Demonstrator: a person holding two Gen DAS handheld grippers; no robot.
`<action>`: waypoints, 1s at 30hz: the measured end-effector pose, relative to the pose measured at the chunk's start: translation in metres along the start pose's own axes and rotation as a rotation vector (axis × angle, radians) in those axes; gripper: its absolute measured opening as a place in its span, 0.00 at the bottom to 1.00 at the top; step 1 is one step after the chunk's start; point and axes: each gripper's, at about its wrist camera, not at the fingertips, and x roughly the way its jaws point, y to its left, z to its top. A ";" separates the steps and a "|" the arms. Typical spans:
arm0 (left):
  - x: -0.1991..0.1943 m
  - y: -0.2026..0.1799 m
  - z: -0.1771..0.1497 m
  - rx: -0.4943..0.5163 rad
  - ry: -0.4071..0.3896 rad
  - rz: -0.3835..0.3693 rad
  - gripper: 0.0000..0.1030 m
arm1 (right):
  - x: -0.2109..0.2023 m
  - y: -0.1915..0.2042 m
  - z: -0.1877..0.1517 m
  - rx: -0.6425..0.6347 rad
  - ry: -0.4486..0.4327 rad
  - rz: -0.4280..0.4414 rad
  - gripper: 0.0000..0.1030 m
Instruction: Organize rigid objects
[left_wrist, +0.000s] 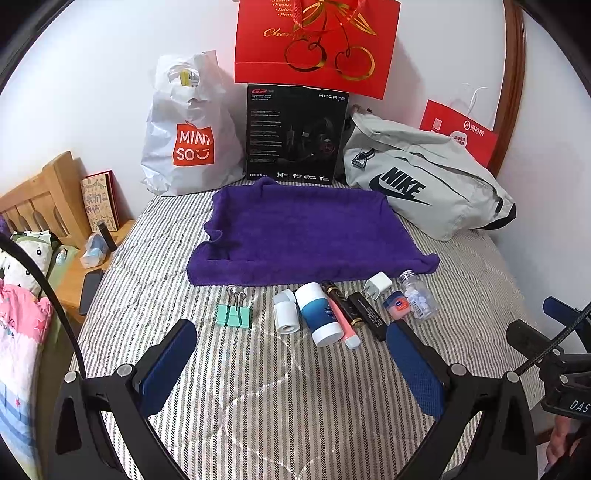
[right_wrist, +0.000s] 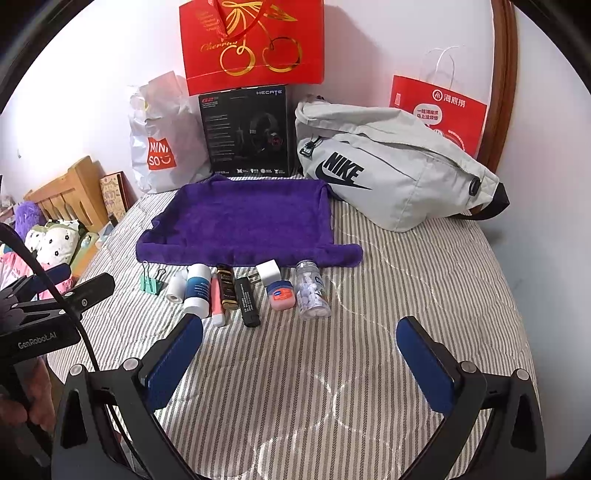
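Note:
A row of small objects lies on the striped bed in front of a purple towel (left_wrist: 299, 232) (right_wrist: 243, 225): green binder clips (left_wrist: 233, 314) (right_wrist: 150, 282), a white roll (left_wrist: 286, 314) (right_wrist: 175, 290), a blue-white bottle (left_wrist: 319, 314) (right_wrist: 196, 290), a pink tube (left_wrist: 343, 325) (right_wrist: 217, 302), a dark gold tube (left_wrist: 341, 304) (right_wrist: 226, 286), a black bar (left_wrist: 369, 314) (right_wrist: 246, 301), a white charger (left_wrist: 377, 286) (right_wrist: 267, 271), a Vaseline jar (left_wrist: 396, 305) (right_wrist: 280, 295) and a pill bottle (left_wrist: 419, 297) (right_wrist: 312, 290). My left gripper (left_wrist: 291, 339) and right gripper (right_wrist: 301, 332) are open and empty, short of the row.
Against the wall stand a Miniso bag (left_wrist: 188, 133), a black headset box (left_wrist: 295, 133), a red cherry bag (left_wrist: 314, 40), a grey Nike bag (left_wrist: 424, 177) and a red paper bag (right_wrist: 439, 110). A wooden headboard (left_wrist: 40, 195) and plush toys (right_wrist: 51, 236) are at the left.

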 end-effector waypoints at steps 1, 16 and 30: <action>0.000 0.000 0.000 0.001 0.001 0.001 1.00 | 0.000 0.000 0.000 0.000 0.000 -0.001 1.00; 0.000 0.000 0.000 0.000 0.001 0.001 1.00 | -0.002 0.004 -0.001 -0.009 -0.002 0.003 1.00; 0.000 0.000 0.000 0.000 0.001 0.002 1.00 | -0.004 0.005 -0.002 -0.007 -0.003 0.003 1.00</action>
